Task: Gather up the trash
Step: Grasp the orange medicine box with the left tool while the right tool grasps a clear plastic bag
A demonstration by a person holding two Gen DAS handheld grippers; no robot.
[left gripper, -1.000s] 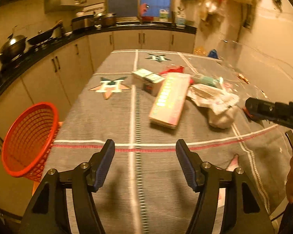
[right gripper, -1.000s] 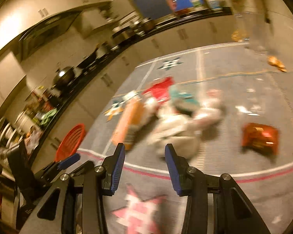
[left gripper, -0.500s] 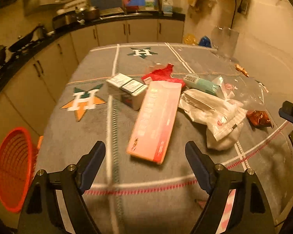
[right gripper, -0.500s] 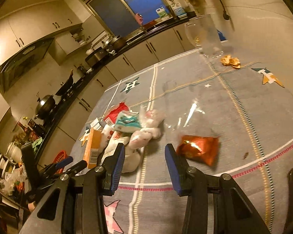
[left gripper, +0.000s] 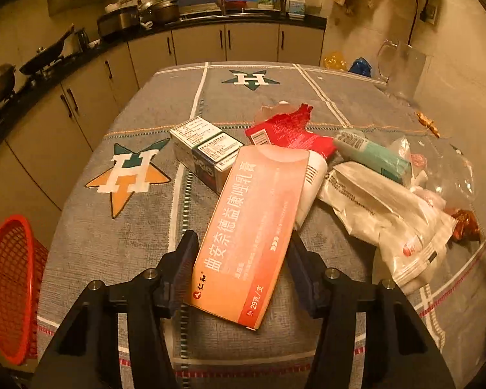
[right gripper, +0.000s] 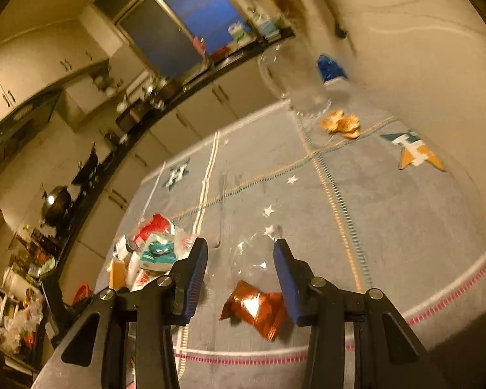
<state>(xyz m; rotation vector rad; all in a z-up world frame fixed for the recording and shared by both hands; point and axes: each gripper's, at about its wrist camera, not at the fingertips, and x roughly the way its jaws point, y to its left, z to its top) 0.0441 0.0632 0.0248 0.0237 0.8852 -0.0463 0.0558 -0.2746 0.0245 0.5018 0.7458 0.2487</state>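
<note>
A long orange-pink carton [left gripper: 252,227] lies on the grey tablecloth [left gripper: 139,236], its near end between the fingers of my left gripper [left gripper: 243,259]. The jaws are closing and both pads meet the carton's long sides. Behind it sit a white-green box [left gripper: 204,152], a torn red wrapper [left gripper: 288,129], a teal pack [left gripper: 372,159] and a white plastic bag [left gripper: 388,214]. My right gripper [right gripper: 239,269] is open just above a crumpled copper foil wrapper [right gripper: 256,308], which lies on the cloth between and below the fingers. The same foil wrapper [left gripper: 466,227] shows at the right edge of the left wrist view.
A red mesh basket [left gripper: 9,291] stands off the table's left edge. A glass jug [left gripper: 401,68] and a blue bag [left gripper: 359,66] sit at the far right corner. Clear plastic film [right gripper: 252,253] and a yellow scrap [right gripper: 340,123] lie on the cloth. Kitchen counters line the left and back.
My left gripper moved forward to the orange-pink carton, widened, then narrowed around its near end. My right gripper swung right, from the pile to over the foil wrapper.
</note>
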